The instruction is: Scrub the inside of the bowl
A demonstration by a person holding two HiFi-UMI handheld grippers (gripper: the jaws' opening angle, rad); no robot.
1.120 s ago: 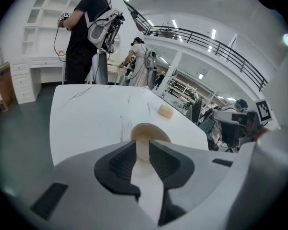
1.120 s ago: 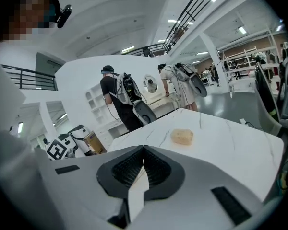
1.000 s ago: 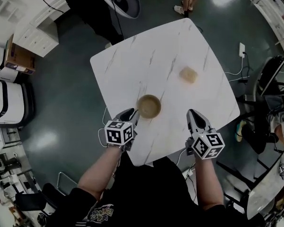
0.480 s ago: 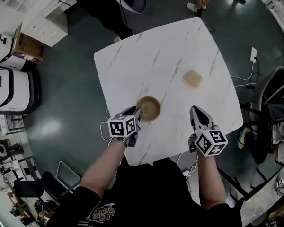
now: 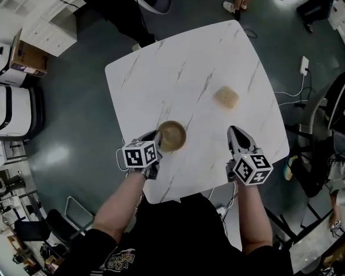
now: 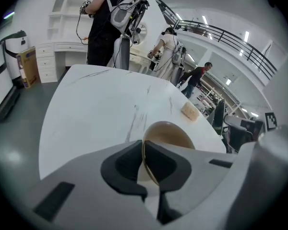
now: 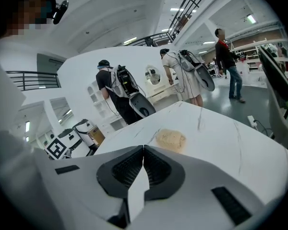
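Note:
A brown bowl (image 5: pixel 172 134) stands upright on the white marble table (image 5: pixel 178 68), near its front edge. My left gripper (image 5: pixel 157 138) is at the bowl's near-left rim. In the left gripper view its jaws are closing, and the pads pinch the thin rim of the bowl (image 6: pixel 170 131) between them at the left gripper (image 6: pixel 143 150). A tan sponge (image 5: pixel 225 97) lies to the right and further back, also visible as the sponge (image 6: pixel 189 111) and the sponge (image 7: pixel 170 139). My right gripper (image 5: pixel 236 132) hovers over the table's front right, shut and empty, its tips (image 7: pixel 143 150) pointing toward the sponge.
The table's front edge (image 5: pixel 178 194) lies just behind both grippers. Dark floor surrounds the table. White cabinets and a box (image 5: pixel 29 56) stand at far left. People (image 6: pixel 110 23) stand beyond the far edge. Cables and a power strip (image 5: pixel 303 65) lie at right.
My left gripper has moved in onto the bowl's near-left rim and its jaws have come together on it. The right gripper has stayed shut in about the same place.

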